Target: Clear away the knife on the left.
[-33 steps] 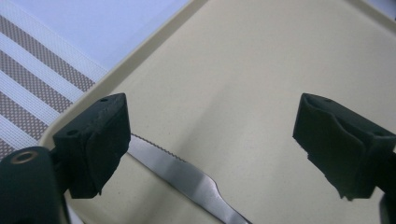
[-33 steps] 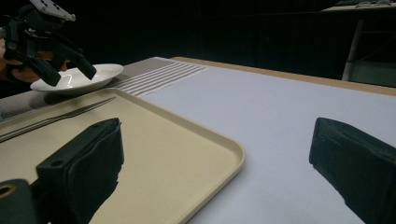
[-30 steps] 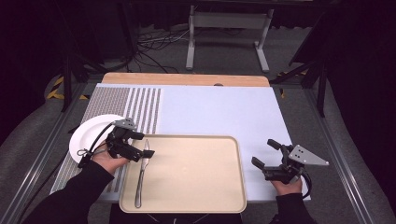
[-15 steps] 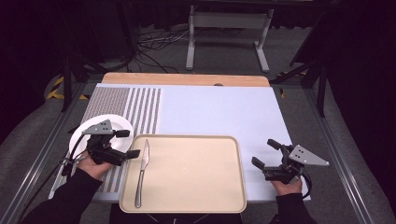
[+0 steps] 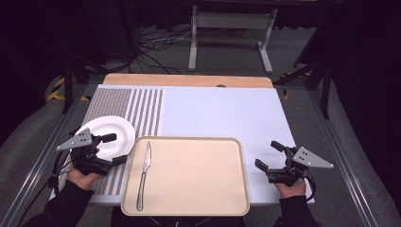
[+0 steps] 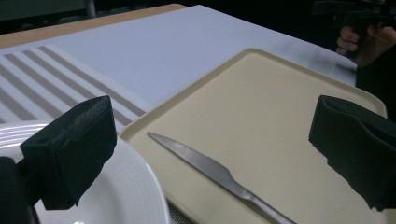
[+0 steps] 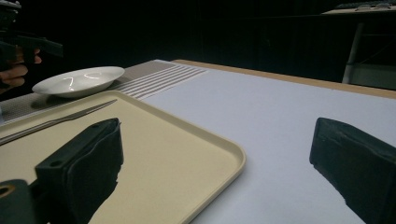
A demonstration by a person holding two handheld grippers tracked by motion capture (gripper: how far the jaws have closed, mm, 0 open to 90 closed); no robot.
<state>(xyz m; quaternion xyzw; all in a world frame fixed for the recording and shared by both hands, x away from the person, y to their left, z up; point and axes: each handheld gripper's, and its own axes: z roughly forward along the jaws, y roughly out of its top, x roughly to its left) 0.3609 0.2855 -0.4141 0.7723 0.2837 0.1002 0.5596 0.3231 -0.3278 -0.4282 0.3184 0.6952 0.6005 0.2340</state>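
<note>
— Where do we have our hands?

— Both come in over the near edge of the tabletop. We hold the left tongs low by the near left corner, pointing across toward the tray; their jaws have just been opening and now stand wide apart with nothing between them. The right tongs sit near the near right corner, level, jaws also apart and empty.

— And what are we looking at?

— A flat beige tray with a raised rim and rounded corners, set against the middle of the near edge. A smooth metal knife with a serrated blade lies along the tray's left side, tip toward the far edge. A round, glossy white plate rests on the striped mat just left of the tray.

— How does the knife lie to our tongs?

— Just right of the left tongs, apart from them; the plate lies partly under them. The right tongs are well apart from it, past the tray's right rim.
</note>
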